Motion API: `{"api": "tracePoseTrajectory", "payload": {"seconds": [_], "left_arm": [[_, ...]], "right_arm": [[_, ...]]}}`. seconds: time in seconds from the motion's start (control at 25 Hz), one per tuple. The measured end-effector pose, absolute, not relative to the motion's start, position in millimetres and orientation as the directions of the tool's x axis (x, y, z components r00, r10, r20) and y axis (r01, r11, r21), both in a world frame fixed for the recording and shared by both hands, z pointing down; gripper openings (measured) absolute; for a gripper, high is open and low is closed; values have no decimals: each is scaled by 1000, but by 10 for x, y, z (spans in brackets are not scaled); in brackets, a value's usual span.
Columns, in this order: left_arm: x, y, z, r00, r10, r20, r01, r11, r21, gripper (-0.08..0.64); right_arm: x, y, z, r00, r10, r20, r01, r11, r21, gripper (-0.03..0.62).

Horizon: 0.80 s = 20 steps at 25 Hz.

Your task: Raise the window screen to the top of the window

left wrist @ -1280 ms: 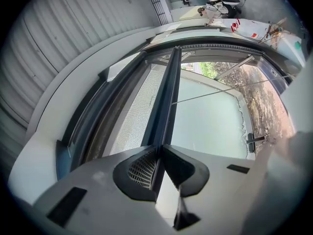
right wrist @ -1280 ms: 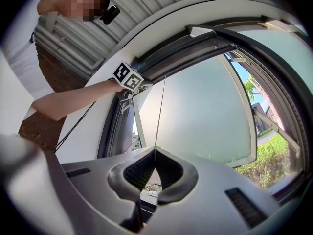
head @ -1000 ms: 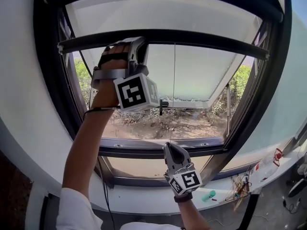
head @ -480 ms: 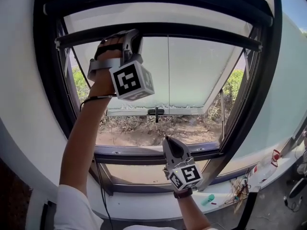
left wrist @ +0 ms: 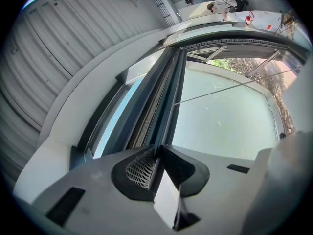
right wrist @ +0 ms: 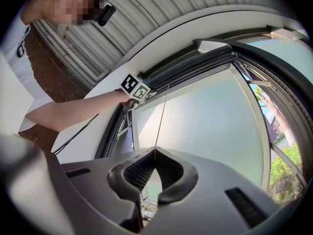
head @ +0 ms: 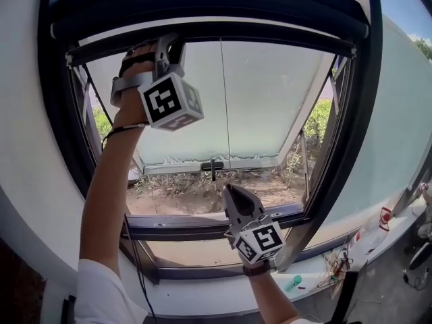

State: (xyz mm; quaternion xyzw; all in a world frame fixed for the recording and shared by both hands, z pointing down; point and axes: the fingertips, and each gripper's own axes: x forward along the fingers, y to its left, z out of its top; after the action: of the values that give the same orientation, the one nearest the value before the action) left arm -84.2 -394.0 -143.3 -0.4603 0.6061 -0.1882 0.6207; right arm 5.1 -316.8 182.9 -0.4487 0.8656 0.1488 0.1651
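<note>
task item: the screen bar [head: 270,38], the dark bottom rail of the window screen, lies high in the opening, just below the top housing [head: 202,5]. a narrow strip of light shows between the two.
left gripper [left wrist: 157,150]: raised to the bar, left of its middle. its fingers [left wrist: 139,168] are clamped on a thin edge of the bar.
right gripper [right wrist: 155,151]: low in the opening, near the bottom rail of the window. its fingers [right wrist: 139,173] are closed on the pull cord [head: 225,113].
cord: runs straight from the bar's middle down to the right fingertips and appears taut.
step in hand: the lift itself, judged to be in its last part, since only the small gap under the housing remains.
next move: calls for a short further push upward with the left grip, until the bar meets the housing. the right hand must follow at the same rate, so the cord neither slackens nor drags the bar down.
caution: the left grip sits off-centre, so an uneven push may cant the bar in its tracks. the cord is thin and may slip through the closed fingers.
release: only once the bar is seated at the top.
</note>
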Motion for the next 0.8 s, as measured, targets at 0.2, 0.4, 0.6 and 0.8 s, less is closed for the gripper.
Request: {"api": "tracePoseTrajectory", "payload": {"seconds": [0.2, 0.4, 0.6, 0.8], "left_arm": [[-949, -3824, -1711, 159, -731, -664, -369, 580, -726, 2], [-1250, -3830, -1826, 104, -726, -680, -472, 566, -676, 0], [-1191, -3821, -1493, 153, -746, -648, -433, 539, -723, 0], [-962, -3622, -694, 263, -789, -556, -565, 341, -751, 0]], "right_arm": [[33, -3100, 1514, -549, -686, -478, -819, 557, 141, -9], [-169, -3103, 1440, -588, -690, -423, -802, 567, 188, -9], [-56, -3078, 1427, -532, -693, -487, -821, 562, 99, -10], [22, -2840, 1469, -527, -684, -504, -827, 550, 118, -9]]}}
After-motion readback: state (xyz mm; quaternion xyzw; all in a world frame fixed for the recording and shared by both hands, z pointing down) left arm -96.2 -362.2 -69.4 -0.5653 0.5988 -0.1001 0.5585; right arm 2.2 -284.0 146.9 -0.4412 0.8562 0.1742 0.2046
